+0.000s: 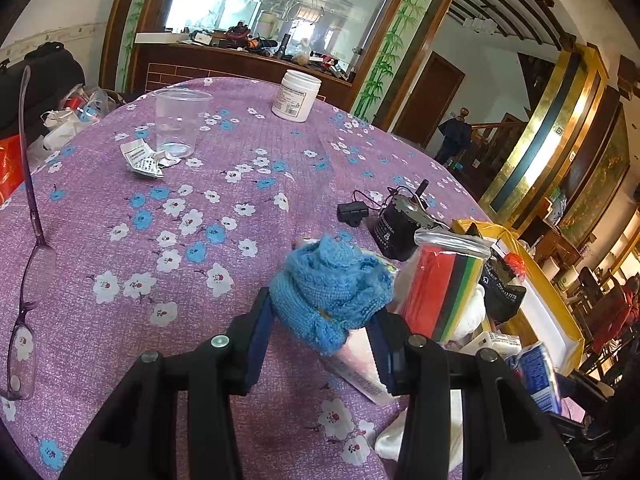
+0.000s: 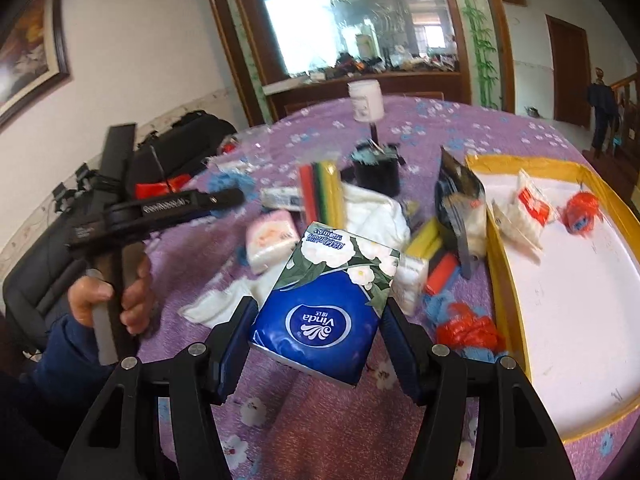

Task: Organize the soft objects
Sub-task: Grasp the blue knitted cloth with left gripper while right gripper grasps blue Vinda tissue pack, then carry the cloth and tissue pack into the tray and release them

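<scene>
My left gripper (image 1: 320, 316) is shut on a blue knitted piece (image 1: 330, 292) and holds it above the purple flowered tablecloth (image 1: 160, 220). My right gripper (image 2: 318, 328) is shut on a blue Vinda tissue pack (image 2: 320, 312), lifted above the cloth. A yellow-rimmed white tray (image 2: 580, 300) lies at the right, holding a white and red packet (image 2: 528, 204) and a red-orange pompom (image 2: 582, 212). Soft items lie in a pile mid-table: a pink tissue pack (image 2: 270, 244), a white cloth (image 2: 372, 212), a bag of coloured felt sheets (image 2: 322, 190) and a red and blue knitted piece (image 2: 468, 330).
A clear plastic cup (image 1: 180, 124), a white jar (image 1: 297, 95), crumpled paper (image 1: 146, 160) and glasses (image 1: 28, 280) lie on the table. A black motor (image 1: 396, 224) with a cable and a dark foil pouch (image 2: 458, 196) stand near the pile. The left hand-held gripper (image 2: 120, 216) shows at the left.
</scene>
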Demonstrator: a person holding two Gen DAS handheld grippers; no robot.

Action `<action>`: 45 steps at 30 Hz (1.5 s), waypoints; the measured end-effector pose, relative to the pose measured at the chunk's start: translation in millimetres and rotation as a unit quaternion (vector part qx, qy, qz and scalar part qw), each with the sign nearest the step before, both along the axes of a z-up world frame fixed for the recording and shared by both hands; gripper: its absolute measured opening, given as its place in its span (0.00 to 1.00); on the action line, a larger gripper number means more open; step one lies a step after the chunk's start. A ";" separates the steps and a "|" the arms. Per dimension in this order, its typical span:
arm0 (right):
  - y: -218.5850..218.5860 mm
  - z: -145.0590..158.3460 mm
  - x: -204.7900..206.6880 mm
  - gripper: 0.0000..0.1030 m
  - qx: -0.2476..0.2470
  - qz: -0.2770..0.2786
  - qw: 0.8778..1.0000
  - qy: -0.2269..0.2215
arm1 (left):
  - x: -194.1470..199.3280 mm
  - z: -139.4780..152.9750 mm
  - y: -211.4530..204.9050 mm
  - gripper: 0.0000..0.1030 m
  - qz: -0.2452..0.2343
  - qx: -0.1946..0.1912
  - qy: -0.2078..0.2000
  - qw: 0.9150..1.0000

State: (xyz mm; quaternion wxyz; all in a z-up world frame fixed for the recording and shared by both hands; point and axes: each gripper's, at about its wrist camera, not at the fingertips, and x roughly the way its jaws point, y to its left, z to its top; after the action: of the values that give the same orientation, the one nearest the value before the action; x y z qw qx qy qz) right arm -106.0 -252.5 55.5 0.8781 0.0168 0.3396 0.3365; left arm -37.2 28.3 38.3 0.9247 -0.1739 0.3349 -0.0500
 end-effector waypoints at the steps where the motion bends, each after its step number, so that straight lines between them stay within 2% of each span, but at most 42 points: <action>1: -1.1 0.7 0.5 0.65 0.007 0.001 1.000 -0.001 | 0.3 -0.1 0.0 0.42 -0.001 -0.001 0.000 1.000; 11: -1.5 -7.2 7.9 0.65 0.016 -0.011 1.000 0.014 | 0.1 1.2 -0.1 0.42 0.002 0.001 -0.006 1.000; 23: -26.7 12.6 -3.1 0.65 0.025 -0.046 0.999 -0.008 | -17.4 11.6 -1.6 0.42 0.010 -0.001 -0.024 1.000; 29: -64.2 23.3 0.5 0.65 0.051 -0.089 0.995 -0.011 | -30.5 42.2 -41.4 0.42 -0.048 0.011 -0.046 0.998; 34: -97.9 29.0 1.5 0.65 0.066 -0.131 0.989 -0.012 | -27.4 63.2 -94.4 0.42 -0.119 0.012 -0.053 0.991; 40: -138.4 30.2 4.1 0.65 0.073 -0.183 0.980 -0.005 | -12.1 73.4 -152.1 0.42 -0.181 0.007 -0.047 0.982; 45: -173.2 27.0 9.9 0.65 0.078 -0.225 0.971 0.009 | 1.7 75.0 -199.2 0.42 -0.217 0.019 -0.036 0.975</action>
State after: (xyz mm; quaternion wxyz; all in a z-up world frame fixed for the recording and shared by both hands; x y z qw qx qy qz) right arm -96.1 -425.7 82.5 0.9244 0.1638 0.3074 0.1554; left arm -35.5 -170.9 113.3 0.9063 -0.0772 0.3323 -0.2495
